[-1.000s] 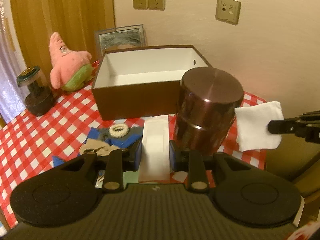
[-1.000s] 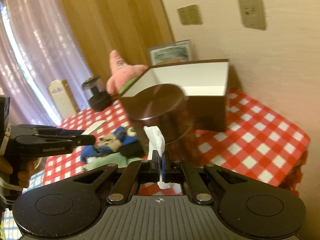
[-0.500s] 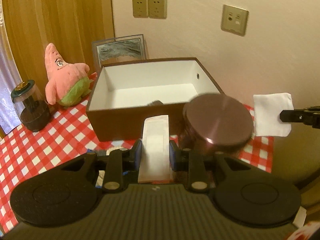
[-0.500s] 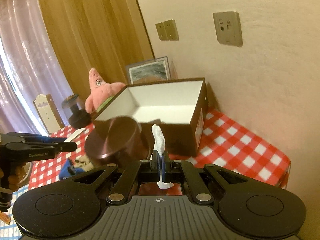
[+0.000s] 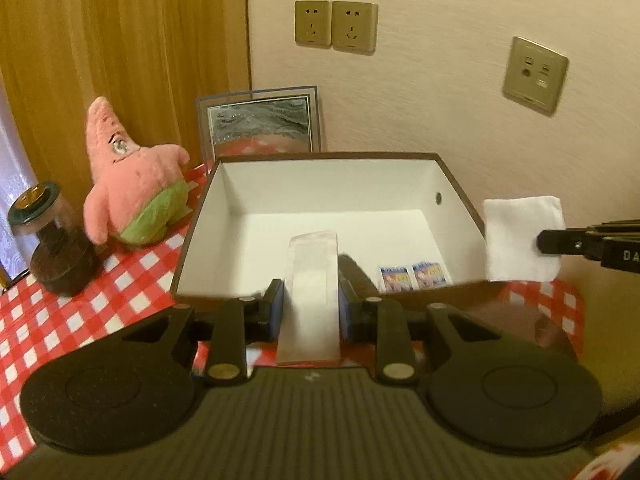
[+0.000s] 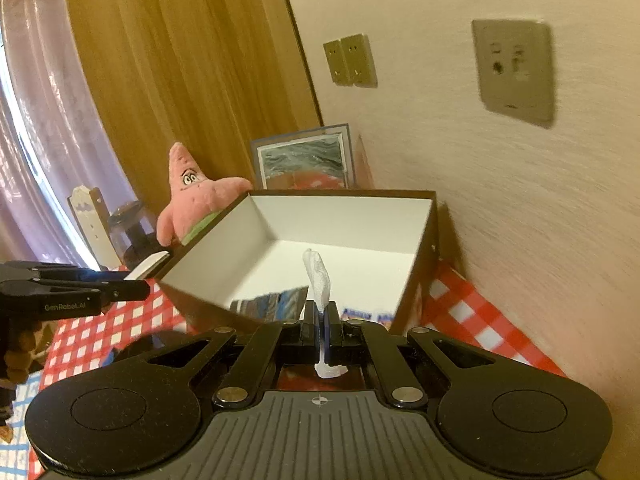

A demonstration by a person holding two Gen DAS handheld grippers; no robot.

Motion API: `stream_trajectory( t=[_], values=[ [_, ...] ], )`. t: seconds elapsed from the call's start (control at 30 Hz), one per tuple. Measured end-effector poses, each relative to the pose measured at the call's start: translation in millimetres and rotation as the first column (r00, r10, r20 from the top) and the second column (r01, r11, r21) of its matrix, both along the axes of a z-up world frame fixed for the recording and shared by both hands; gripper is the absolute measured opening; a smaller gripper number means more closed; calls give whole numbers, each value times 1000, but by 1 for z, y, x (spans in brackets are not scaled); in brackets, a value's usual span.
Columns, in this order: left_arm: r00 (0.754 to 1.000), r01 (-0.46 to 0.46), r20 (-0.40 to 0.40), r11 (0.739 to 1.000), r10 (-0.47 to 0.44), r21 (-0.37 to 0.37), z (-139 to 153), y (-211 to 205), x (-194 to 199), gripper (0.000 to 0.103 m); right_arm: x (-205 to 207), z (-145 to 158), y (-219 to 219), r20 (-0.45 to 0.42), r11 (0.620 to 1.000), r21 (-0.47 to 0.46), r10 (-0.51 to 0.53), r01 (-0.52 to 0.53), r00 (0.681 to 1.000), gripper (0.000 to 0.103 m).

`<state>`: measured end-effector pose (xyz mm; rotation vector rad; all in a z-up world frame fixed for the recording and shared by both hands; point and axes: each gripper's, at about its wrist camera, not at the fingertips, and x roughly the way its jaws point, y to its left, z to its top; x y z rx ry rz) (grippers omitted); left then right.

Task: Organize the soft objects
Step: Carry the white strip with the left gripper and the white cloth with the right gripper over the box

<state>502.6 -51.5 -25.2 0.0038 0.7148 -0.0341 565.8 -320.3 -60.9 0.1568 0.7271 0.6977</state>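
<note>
My left gripper (image 5: 310, 304) is shut on a flat white pack (image 5: 312, 292) and holds it above the near edge of the open brown box (image 5: 332, 158). My right gripper (image 6: 321, 322) is shut on a white cloth pad (image 6: 318, 280), seen edge-on; in the left wrist view the pad (image 5: 520, 238) hangs at the box's right rim. The box (image 6: 340, 194) is white inside and holds small printed packets (image 5: 414, 274). A pink star plush (image 5: 128, 184) stands left of the box.
A red checked tablecloth (image 5: 80, 304) covers the table. A dark jar with a green lid (image 5: 48, 240) stands far left. A framed picture (image 5: 260, 122) leans on the wall behind the box. A brown round tin (image 5: 552, 332) sits low at the right.
Both grippers have risen and moved forward toward the box with their loads. The round tin and the pile of small items have dropped out of the view's middle.
</note>
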Motion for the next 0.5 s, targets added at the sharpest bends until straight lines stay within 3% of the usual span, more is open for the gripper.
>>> stream_trajectory(
  t=[0.5],
  values=[
    [994,16,-107,999,-12,38,-41,-1,127,25,115,-56,62,-104,998,-36,54,-58,993,2]
  ],
)
